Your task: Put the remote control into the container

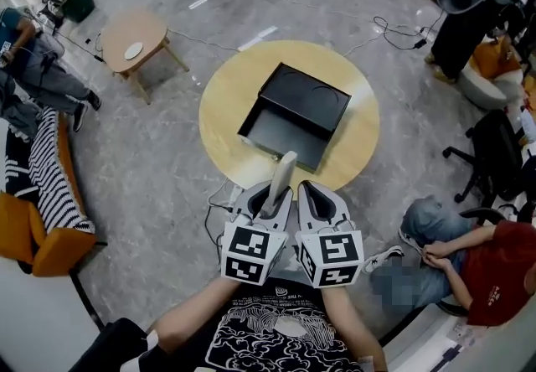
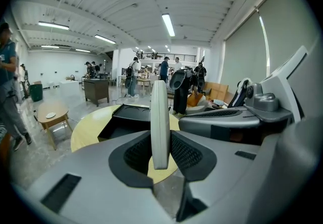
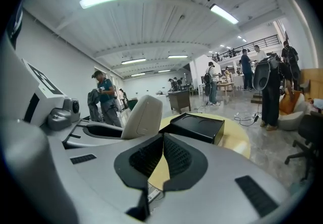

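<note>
A pale grey remote control (image 1: 280, 180) stands on edge between the pads of my left gripper (image 1: 270, 198), which is shut on it; in the left gripper view the remote control (image 2: 160, 117) rises straight up from the gripper (image 2: 160, 142). The black container (image 1: 303, 104) lies open on the round yellow table (image 1: 226, 102), just beyond the remote's tip. My right gripper (image 1: 314, 197) hangs beside the left one, its jaws shut with nothing in them (image 3: 162, 141). The right gripper view shows the remote (image 3: 142, 117) at left and the container (image 3: 198, 127) ahead.
A small wooden side table (image 1: 134, 39) stands at the far left, a striped and orange sofa (image 1: 42, 194) at the left edge. A seated person (image 1: 469, 257) and a black office chair (image 1: 494, 161) are at the right. Cables trail on the floor beyond the table.
</note>
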